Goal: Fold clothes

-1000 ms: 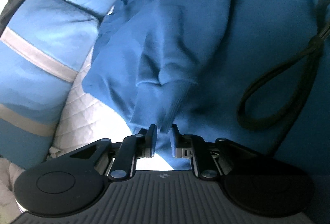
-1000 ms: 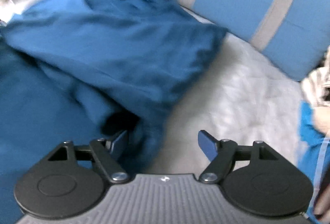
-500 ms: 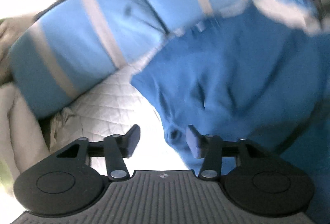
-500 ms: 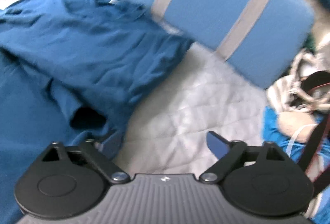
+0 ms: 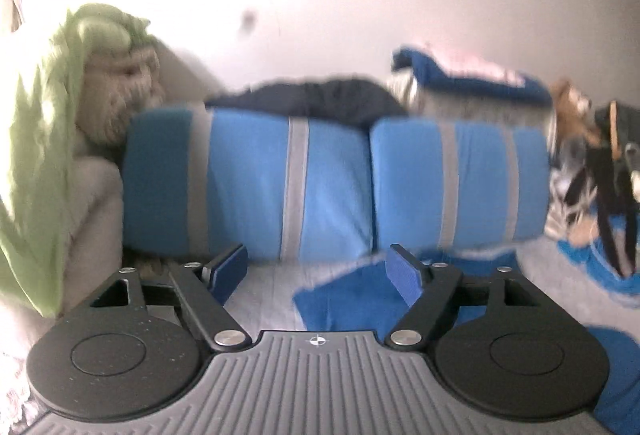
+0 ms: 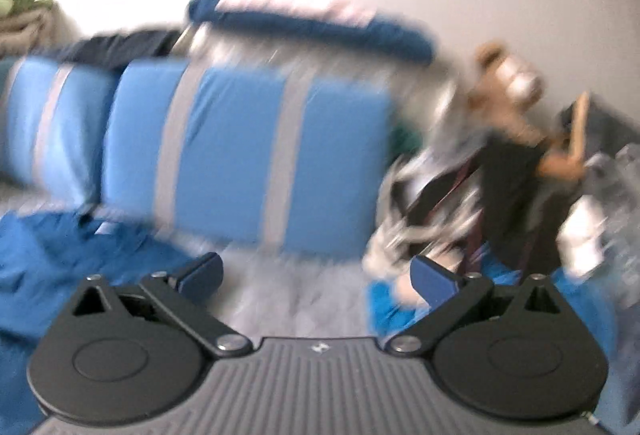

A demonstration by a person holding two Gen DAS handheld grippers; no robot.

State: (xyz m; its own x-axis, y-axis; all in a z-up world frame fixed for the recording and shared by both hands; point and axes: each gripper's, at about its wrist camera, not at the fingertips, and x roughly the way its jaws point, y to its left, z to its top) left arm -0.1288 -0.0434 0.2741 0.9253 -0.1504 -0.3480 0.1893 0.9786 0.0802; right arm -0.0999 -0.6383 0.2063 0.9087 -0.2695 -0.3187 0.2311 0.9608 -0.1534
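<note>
A dark blue shirt (image 5: 348, 299) lies on the white quilted bed (image 5: 268, 287), low in the left wrist view, partly behind my right finger pad. It also shows at the lower left of the right wrist view (image 6: 72, 255). My left gripper (image 5: 318, 271) is open and empty, raised above the bed and facing the pillows. My right gripper (image 6: 318, 275) is open and empty too, held over the quilt (image 6: 304, 299) to the right of the shirt. Both views are blurred.
Two light blue pillows with grey stripes (image 5: 328, 187) (image 6: 240, 155) lean against the wall behind the bed. Green cloth (image 5: 40, 155) hangs at the left. A heap of clothes, bags and straps (image 6: 500, 175) fills the right side. More blue cloth (image 6: 400, 307) lies near it.
My left gripper let go of the blue shirt and opened wide. Both grippers have lifted and tilted up from the shirt toward the pillows and wall.
</note>
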